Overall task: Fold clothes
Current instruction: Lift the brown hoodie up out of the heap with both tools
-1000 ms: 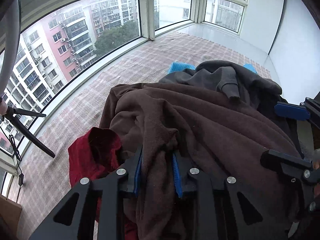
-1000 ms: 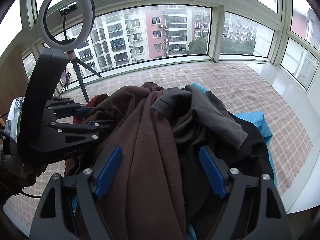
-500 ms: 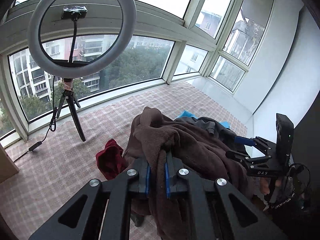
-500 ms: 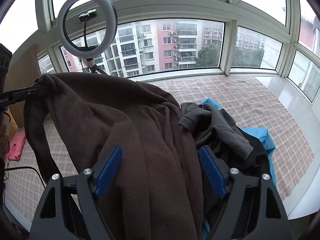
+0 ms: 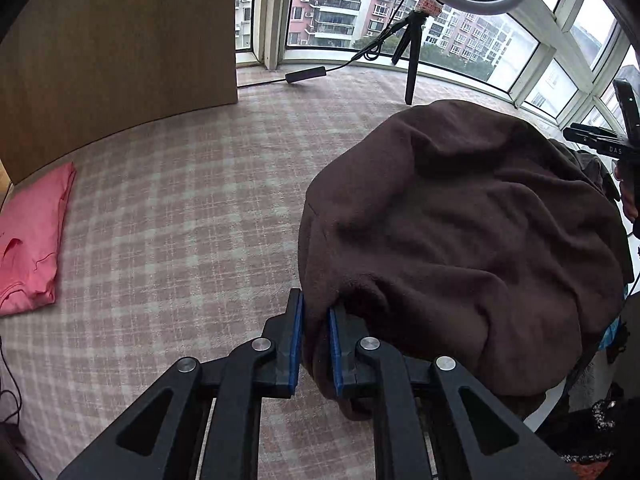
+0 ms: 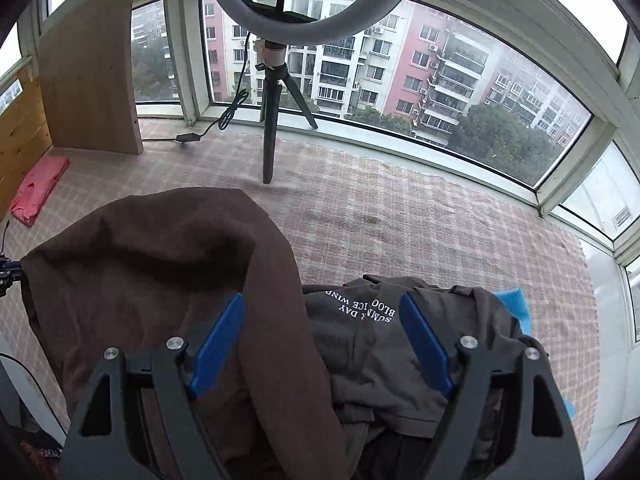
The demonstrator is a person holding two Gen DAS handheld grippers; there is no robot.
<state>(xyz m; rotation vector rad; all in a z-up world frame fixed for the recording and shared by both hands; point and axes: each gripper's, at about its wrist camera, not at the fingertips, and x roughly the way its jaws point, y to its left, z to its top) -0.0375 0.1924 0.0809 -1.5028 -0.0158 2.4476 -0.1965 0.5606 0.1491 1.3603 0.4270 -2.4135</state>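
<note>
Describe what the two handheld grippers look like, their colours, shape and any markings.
Both are built alike. The left gripper and right gripper have matte black angular linkage arms with triangular cut-outs and round silver pivot bolts. Each finger carries a flat bright blue pad. In the left view, the right gripper's black body shows white lettering reading DAS. No sleeves show clearly.

Inverted white print on dark grey T-shirt [image 6: 384, 344] partly reads "DAY", "BLOO", "ICE WIND", rest hidden in folds; "DAS" on right gripper [image 5: 600, 142] body.
</note>
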